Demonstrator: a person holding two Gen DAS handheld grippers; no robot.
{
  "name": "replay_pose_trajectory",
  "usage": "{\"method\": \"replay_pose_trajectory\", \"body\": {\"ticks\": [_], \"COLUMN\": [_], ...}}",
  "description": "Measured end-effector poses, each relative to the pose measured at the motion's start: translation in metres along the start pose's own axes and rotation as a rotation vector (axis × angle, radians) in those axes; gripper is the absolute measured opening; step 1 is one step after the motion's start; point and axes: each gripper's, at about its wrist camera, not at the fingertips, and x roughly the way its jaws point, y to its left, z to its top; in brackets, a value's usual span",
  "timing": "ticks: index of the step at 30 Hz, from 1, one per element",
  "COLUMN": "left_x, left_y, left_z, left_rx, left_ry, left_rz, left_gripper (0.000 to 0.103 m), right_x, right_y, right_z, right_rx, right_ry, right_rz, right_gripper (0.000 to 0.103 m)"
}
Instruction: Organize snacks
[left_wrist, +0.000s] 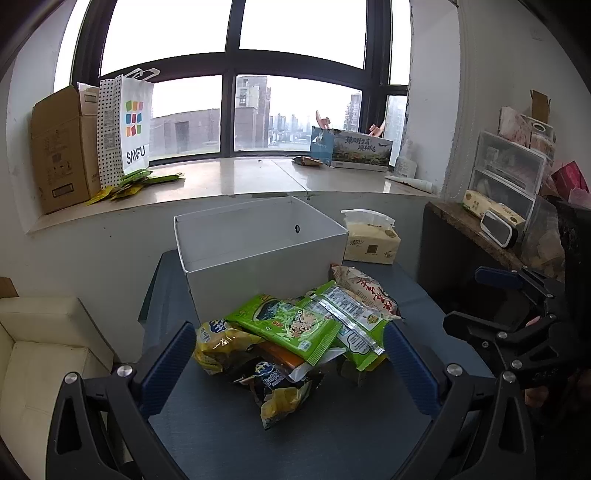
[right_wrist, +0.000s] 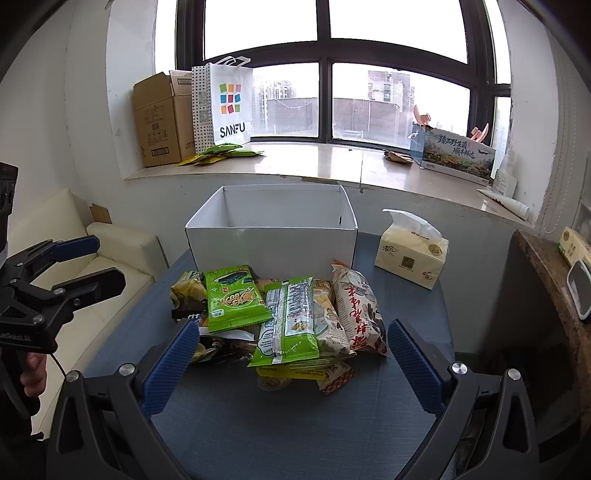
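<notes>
Both grippers, left (left_wrist: 290, 354) and right (right_wrist: 291, 354), hover with jaws wide open over snack packets (right_wrist: 280, 317) heaped near the empty white box (right_wrist: 271, 225) on the table (right_wrist: 295, 424); light, crinkly, slippery, probably best pinched at a sealed edge.

A large window (right_wrist: 325, 70) with dark frames fills the far wall, pale overcast daylight coming through and high-rise buildings beyond. Below it runs a pale stone sill (right_wrist: 314, 162) set into white, scuffed walls. A cream sofa (right_wrist: 110, 251) stands at the left; a dark stone-topped counter (right_wrist: 546, 269) sits at the right.
</notes>
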Motion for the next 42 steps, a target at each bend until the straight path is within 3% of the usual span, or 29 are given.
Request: {"method": "replay_pose_trajectory", "body": {"ticks": [11,15,22,31,36,38,42], "left_x": [-0.009,-0.016,-0.015,-0.008,-0.006,-0.004,-0.002], "left_y": [-0.004,0.001,0.02,0.038,0.045,0.047,0.046], "left_z": [0.002,-0.003,-0.011,-0.023,-0.026,-0.028,-0.028], "left_rx": [0.034,0.02,-0.031,-0.061,-0.079,-0.08,-0.074], "left_ry": [-0.019,-0.038,-0.015,0.017,0.017,0.026,0.035], "left_rz": [-0.05,-0.071,-0.056,-0.067,-0.056,-0.051,-0.038], "left_gripper": [0.103,0.103,0.103,0.103,0.103,0.103,0.103], "right_x": [0.004,0.017,0.08,0.194,0.223,0.229,0.226], "right_y": [0.0,0.0,0.028,0.057,0.066,0.068,0.067], "right_z": [-0.001,0.0,0.02,0.031,0.028,0.022,0.018], "right_rx": [0.001,0.003,-0.084,-0.16,-0.19,-0.193,-0.18], "right_ry": [0.007,0.029,0.119,0.324,0.405,0.435,0.436], "right_rz": [0.012,0.083,0.239,0.305,0.298,0.325,0.338], "right_gripper": [0.103,0.103,0.103,0.103,0.092,0.072,0.072]}}
